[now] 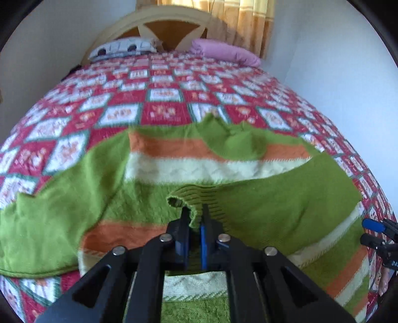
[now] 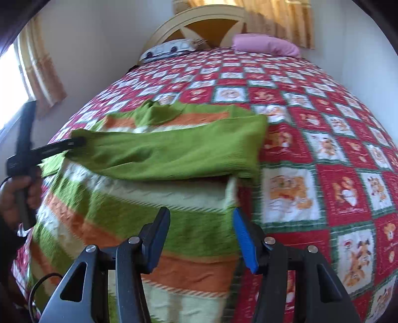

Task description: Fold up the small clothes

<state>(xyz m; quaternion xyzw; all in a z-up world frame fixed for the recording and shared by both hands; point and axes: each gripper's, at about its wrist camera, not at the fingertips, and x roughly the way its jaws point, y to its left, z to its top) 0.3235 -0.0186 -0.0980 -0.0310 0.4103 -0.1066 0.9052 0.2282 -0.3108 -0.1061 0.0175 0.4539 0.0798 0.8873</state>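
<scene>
Sweater: a small knitted sweater [image 1: 261,206] lies spread on the bed in front of me — fuzzy green wool with orange and cream bands, a faint cable pattern in the cream stripe.
Sleeve: one green sleeve [image 2: 174,151] is folded across the striped body, its ribbed cuff end reaching toward my left tool; the knit looks soft and slightly wrinkled.
Left gripper: my left gripper [image 1: 195,211] is pressed together on the ribbed green cuff edge, the cloth bunched into a small curl just ahead of the black fingers [image 1: 185,218].
Right gripper: my right gripper [image 2: 201,213] stands spread, black finger on one side and blue-padded finger [image 2: 245,241] on the other — nothing between them, hovering over the sweater's green and orange bands near its side edge.
Bedspread: a quilted cover [image 2: 323,139] of red and white squares with green borders, printed with orange figures, lightly puckered.
Pillows: a pink pillow [image 1: 223,51] and a white patterned one [image 1: 124,48] lie at the far end against a curved cream headboard [image 1: 171,22].
Curtain: pleated yellow-gold fabric [image 1: 251,22] hangs behind the headboard.
Hand: a hand [image 2: 15,196] grips the left tool's handle at the edge of the right view.
</scene>
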